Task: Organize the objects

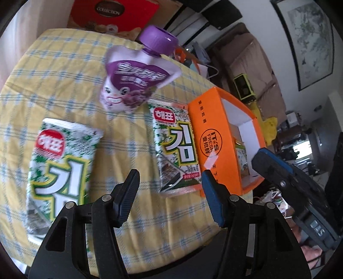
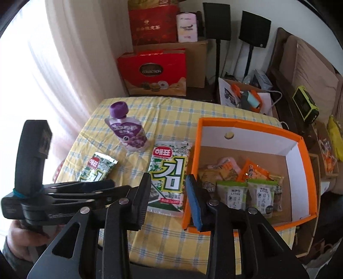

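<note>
Left wrist view: left gripper (image 1: pixel 169 193) released, jaws apart, nothing between them, above the yellow checked tablecloth (image 1: pixel 70 64). Purple-capped drink pouch (image 1: pixel 130 81) standing near the middle of the table, white body with a purple heart panel and grape print, blurred. Two green-and-white seaweed packets with red oval logos lying flat: left seaweed packet (image 1: pixel 57 171) near the lower left, right seaweed packet (image 1: pixel 174 146) touching or just beside the outer wall of the orange box (image 1: pixel 212 137). Box open at the top, white inside, orange outside with a round printed mark and a strip of tape on the side. Right gripper (image 1: pixel 300 188) seen from the side at the right edge, over the near corner of the box. Red gift box (image 1: pixel 111 15) beyond the table's far edge; brown sofa (image 1: pixel 253 64) and a framed picture (image 1: pixel 308 43) at the right.

Right wrist view: right gripper (image 2: pixel 168 199) released, jaws only partly apart, empty, hanging over the strip where the right seaweed packet (image 2: pixel 169 171) meets the orange box (image 2: pixel 304 163). Box floor holding several snack packets (image 2: pixel 246 188), green-labelled ones at the front, orange ones behind. Drink pouch (image 2: pixel 128 131) upright, well apart from the box. Left seaweed packet (image 2: pixel 96 169) partly hidden behind the left gripper (image 2: pixel 128 188), held by a hand (image 2: pixel 23 236) at the lower left. Red gift boxes (image 2: pixel 152 70) stacked on cardboard behind the table, two black speakers (image 2: pixel 235 25) on stands beside them.
</note>
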`<state>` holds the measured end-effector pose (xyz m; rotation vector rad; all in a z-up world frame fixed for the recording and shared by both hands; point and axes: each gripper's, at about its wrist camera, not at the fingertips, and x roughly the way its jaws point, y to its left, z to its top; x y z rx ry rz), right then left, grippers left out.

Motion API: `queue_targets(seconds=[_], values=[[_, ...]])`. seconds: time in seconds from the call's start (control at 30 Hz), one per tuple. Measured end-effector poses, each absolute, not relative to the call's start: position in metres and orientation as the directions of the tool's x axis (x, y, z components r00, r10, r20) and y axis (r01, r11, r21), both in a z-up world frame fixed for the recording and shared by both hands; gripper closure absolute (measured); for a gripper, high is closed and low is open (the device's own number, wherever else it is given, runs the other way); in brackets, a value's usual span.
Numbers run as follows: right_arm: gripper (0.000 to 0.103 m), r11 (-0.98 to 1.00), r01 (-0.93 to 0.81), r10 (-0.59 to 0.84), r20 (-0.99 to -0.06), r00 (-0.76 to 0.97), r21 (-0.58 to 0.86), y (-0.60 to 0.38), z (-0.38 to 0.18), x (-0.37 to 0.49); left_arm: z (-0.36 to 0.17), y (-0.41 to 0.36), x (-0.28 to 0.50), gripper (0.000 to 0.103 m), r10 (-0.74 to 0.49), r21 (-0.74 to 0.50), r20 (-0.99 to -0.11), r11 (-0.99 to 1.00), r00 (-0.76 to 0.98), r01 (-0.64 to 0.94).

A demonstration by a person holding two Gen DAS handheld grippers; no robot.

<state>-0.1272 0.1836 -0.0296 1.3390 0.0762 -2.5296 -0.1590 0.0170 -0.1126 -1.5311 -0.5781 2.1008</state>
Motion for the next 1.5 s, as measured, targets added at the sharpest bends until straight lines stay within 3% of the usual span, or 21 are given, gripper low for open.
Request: queue_targets(seconds=[0.57,0.77,0.93,1.5], values=[[0.062,-0.967,0.229,-0.226,-0.800,-0.556,0.115,0.210,-0.031,-0.129,-0.138,0.049,-0.172,0.048,0.559,-0.547,-0.794,-0.829,-0.239,-0.118],[0.061,-0.966,0.226,-0.230,-0.802,-0.551,0.122,0.214,-0.034,-0.130,-0.142,0.053,-0.173,0.064,0.560,-0.552,-0.793,-0.827,-0.243,-0.106],[0.060,-0.967,0.221,-0.234,-0.800,-0.552,0.130,0.219,-0.036,-0.130,-0.142,0.048,-0.172,0.092,0.518,-0.516,-0.808,-0.852,-0.281,-0.088],[0.060,-0.965,0.215,-0.243,-0.813,-0.528,0.149,0.221,-0.045,-0.128,-0.135,0.041,-0.177,0.096,0.595,-0.602,-0.752,-0.795,-0.283,-0.074]])
